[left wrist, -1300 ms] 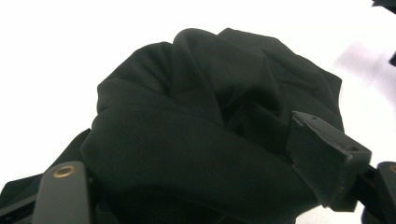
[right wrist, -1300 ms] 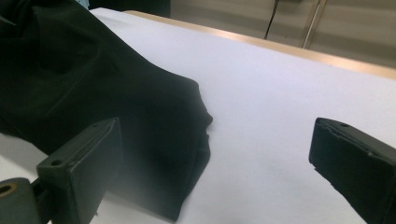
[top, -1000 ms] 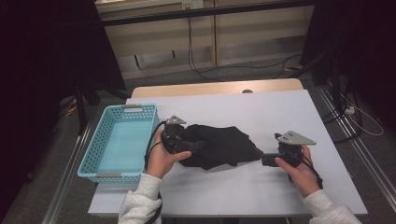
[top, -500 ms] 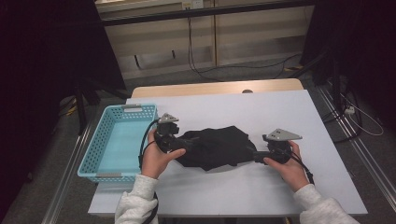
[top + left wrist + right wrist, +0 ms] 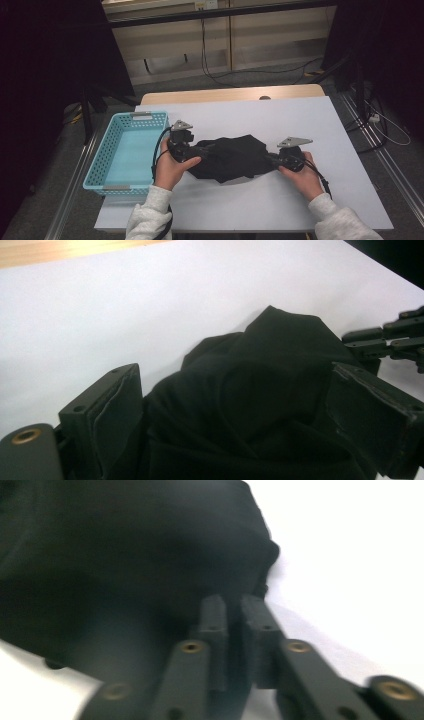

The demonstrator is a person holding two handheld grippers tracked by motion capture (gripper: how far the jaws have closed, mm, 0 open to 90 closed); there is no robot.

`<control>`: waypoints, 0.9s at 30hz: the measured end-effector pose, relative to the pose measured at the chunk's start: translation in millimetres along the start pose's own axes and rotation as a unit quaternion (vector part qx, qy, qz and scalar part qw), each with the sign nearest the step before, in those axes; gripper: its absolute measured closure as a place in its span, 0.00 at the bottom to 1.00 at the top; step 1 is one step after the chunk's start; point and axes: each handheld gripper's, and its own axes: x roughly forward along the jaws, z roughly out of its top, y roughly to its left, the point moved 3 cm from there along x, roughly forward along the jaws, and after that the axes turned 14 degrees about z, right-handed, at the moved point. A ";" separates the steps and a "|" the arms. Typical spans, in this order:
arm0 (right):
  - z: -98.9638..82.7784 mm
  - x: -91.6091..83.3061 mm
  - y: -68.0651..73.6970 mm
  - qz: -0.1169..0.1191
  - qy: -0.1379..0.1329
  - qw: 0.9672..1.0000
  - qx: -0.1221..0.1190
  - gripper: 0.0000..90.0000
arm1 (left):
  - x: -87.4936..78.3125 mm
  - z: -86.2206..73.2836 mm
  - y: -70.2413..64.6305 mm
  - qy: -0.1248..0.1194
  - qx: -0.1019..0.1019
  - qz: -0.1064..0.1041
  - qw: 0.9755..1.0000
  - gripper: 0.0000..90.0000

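Lying crumpled mid-table on the white table, the black cloth is sitting between both grippers, just right of the blue basket.

Left gripper is reaching into the cloth's left side. In the left gripper view its jaws are standing wide apart with the cloth bunched up between them; can't tell whether the pads are actually pressing on it.

Right gripper is meeting the cloth's right edge. Its jaws have just been closing, and in the right gripper view they're sitting nearly together, pinching the cloth edge at the tips.

Basket is sitting at the table's left edge with nothing in it. Both hands are resting low on the table.
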 end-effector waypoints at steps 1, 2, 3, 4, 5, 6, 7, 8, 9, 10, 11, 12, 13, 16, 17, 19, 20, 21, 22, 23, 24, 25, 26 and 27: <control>-0.1 -0.1 0.0 0.010 0.000 1.000 0.002 0.99 | 0.6 -0.1 0.1 0.001 0.001 0.002 1.000 0.10; 0.0 -0.3 0.7 0.013 -0.003 1.000 0.002 1.00 | 0.8 0.0 0.3 0.001 0.007 0.001 1.000 0.09; 0.1 -0.5 1.9 0.021 -0.005 1.000 0.002 1.00 | 0.7 0.3 -0.2 -0.001 0.009 -0.002 1.000 0.10; 0.3 -1.0 3.1 0.029 -0.011 0.999 0.007 1.00 | 0.3 0.6 -0.7 -0.001 0.007 -0.002 1.000 0.10; 1.0 -1.8 5.2 0.039 -0.018 0.999 0.012 1.00 | -0.2 1.2 -1.4 -0.003 0.007 -0.002 1.000 0.10; 2.0 -2.8 7.7 0.048 -0.021 0.999 0.010 1.00 | -0.8 2.1 -1.4 -0.008 0.008 -0.001 1.000 0.10; 3.0 -3.8 10.6 0.052 -0.026 0.998 0.005 1.00 | -1.6 3.1 -1.5 -0.010 0.011 -0.001 1.000 0.10; 4.5 -5.2 15.3 0.066 -0.036 0.997 0.002 1.00 | -1.7 3.5 -2.3 -0.010 0.009 -0.001 1.000 0.10; 5.2 -6.0 18.4 0.075 -0.038 0.996 0.003 1.00 | -1.3 3.7 -3.1 -0.012 0.007 -0.001 1.000 0.10; 6.0 -6.4 22.8 0.087 -0.044 0.995 0.003 1.00 | -0.2 3.9 -4.1 -0.016 0.004 -0.001 1.000 0.10; 6.6 -6.7 28.9 0.108 -0.054 0.993 0.006 1.00 | 0.5 4.3 -4.5 -0.018 0.003 0.000 1.000 0.10; 6.6 -6.8 32.4 0.114 -0.055 0.992 0.004 1.00 | 1.7 5.1 -5.2 -0.022 0.004 0.001 1.000 0.10; 6.7 -6.7 37.4 0.119 -0.054 0.991 -0.003 1.00 | 3.0 5.6 -6.1 -0.024 0.005 -0.001 1.000 0.11; 5.8 -5.1 53.7 0.153 -0.057 0.986 -0.025 1.00 | 5.6 6.8 -9.4 -0.023 0.009 -0.007 1.000 0.13; 4.5 -3.3 59.3 0.161 -0.050 0.985 -0.030 1.00 | 6.6 7.2 -10.8 -0.028 0.014 -0.004 1.000 0.15; 1.1 0.7 69.0 0.170 -0.034 0.984 -0.049 1.00 | 9.7 7.3 -14.8 -0.031 0.021 -0.005 0.999 0.15; -0.3 2.5 72.6 0.177 -0.028 0.982 -0.053 1.00 | 11.2 6.8 -16.9 -0.030 0.023 -0.007 0.999 0.17; -2.0 4.4 75.6 0.179 -0.023 0.982 -0.055 1.00 | 13.0 6.3 -19.4 -0.029 0.029 -0.011 0.999 0.19; -4.3 6.3 79.0 0.184 -0.017 0.981 -0.058 1.00 | 15.2 5.6 -22.2 -0.029 0.033 -0.012 0.999 0.20; -6.8 8.3 82.2 0.189 -0.007 0.980 -0.063 1.00 | 17.4 5.1 -25.1 -0.029 0.038 -0.015 0.999 0.22; -8.6 9.6 84.4 0.188 0.002 0.980 -0.068 1.00 | 19.3 4.5 -28.4 -0.027 0.043 -0.022 0.998 0.23; -9.7 10.6 86.1 0.193 0.007 0.979 -0.070 1.00 | 21.0 4.1 -31.9 -0.027 0.043 -0.028 0.998 0.26; -10.3 11.6 87.4 0.198 0.011 0.977 -0.074 1.00 | 22.4 3.7 -35.6 -0.026 0.046 -0.033 0.998 0.29; -10.4 12.7 88.0 0.192 0.012 0.978 -0.081 1.00 | 23.9 2.9 -39.2 -0.024 0.052 -0.036 0.998 0.30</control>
